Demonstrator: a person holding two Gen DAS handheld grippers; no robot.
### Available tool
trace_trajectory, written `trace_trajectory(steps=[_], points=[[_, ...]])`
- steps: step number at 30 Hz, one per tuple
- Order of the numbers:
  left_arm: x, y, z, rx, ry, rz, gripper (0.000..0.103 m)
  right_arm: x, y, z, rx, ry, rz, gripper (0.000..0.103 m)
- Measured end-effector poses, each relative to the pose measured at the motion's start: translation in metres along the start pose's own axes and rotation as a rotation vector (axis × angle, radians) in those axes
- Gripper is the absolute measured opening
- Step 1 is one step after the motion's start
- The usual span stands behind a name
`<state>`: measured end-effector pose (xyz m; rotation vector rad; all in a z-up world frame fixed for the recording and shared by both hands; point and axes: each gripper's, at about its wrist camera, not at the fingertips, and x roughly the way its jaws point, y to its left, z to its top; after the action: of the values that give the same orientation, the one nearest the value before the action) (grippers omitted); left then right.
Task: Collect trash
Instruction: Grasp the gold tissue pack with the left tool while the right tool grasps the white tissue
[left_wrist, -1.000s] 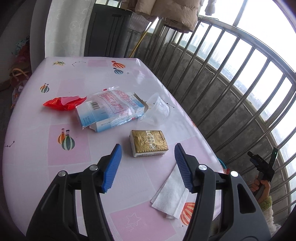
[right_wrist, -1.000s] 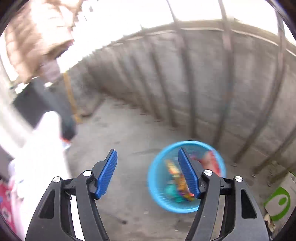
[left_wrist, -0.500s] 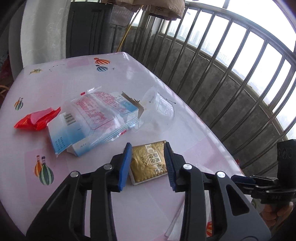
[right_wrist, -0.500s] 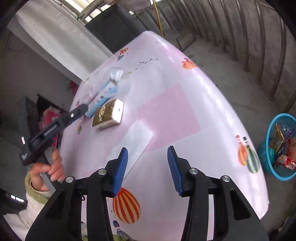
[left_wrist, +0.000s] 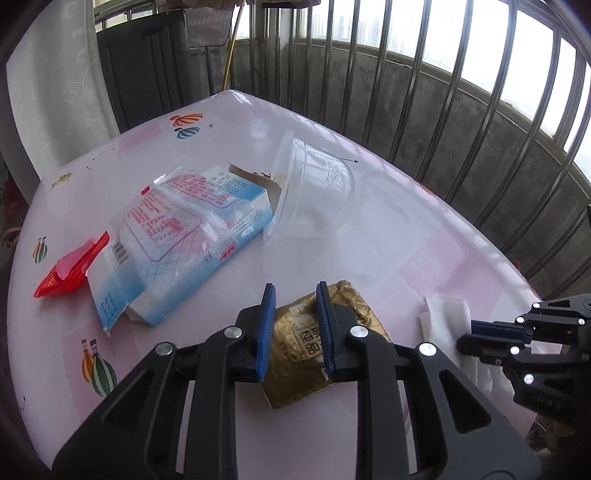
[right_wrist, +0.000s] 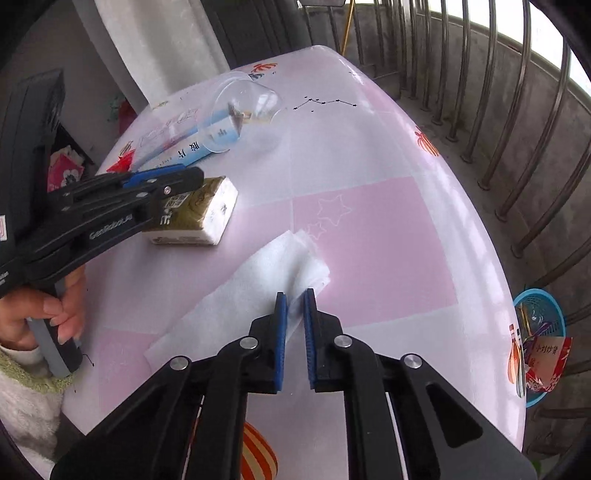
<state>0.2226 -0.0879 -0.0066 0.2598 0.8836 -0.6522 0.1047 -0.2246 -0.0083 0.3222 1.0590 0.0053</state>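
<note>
Two grabs at once. Left gripper jaws just closing around gold tissue pack, lower centre of frame: soft, light, squashy. Right gripper clenched on white napkin, centre frame: flimsy, pinched at folded edge.

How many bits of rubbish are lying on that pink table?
6: a gold tissue pack between the left gripper's fingers, a white napkin in the right gripper, a blue-white carton, a clear printed bag on it, a clear plastic cup, a red wrapper. More may be hidden.
</note>
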Motion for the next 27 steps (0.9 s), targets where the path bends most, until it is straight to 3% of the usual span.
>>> trace_trajectory(steps=[9, 15, 20, 21, 23, 27], points=[[-0.048, 0.023, -0.060, -0.173, 0.030, -0.037, 0.019, 0.007, 0.006, 0.003, -0.068, -0.021, 0.025, 0.007], [-0.073, 0.039, -0.099, -0.369, 0.048, -0.108, 0.019, 0.023, 0.021, 0.021, -0.109, -0.011, 0.089, 0.007], [-0.090, 0.043, -0.112, -0.432, 0.015, -0.135, 0.020, 0.018, 0.020, 0.025, -0.032, -0.008, 0.180, 0.008], [-0.093, 0.045, -0.113, -0.432, -0.005, -0.138, 0.020, 0.011, 0.018, 0.022, -0.025, -0.022, 0.195, 0.013], [-0.096, 0.047, -0.115, -0.426, -0.024, -0.123, 0.027, 0.001, 0.017, 0.014, -0.019, -0.027, 0.192, 0.024], [-0.086, 0.047, -0.118, -0.443, 0.017, -0.152, 0.028, -0.005, 0.021, -0.005, -0.027, 0.024, 0.165, 0.025]])
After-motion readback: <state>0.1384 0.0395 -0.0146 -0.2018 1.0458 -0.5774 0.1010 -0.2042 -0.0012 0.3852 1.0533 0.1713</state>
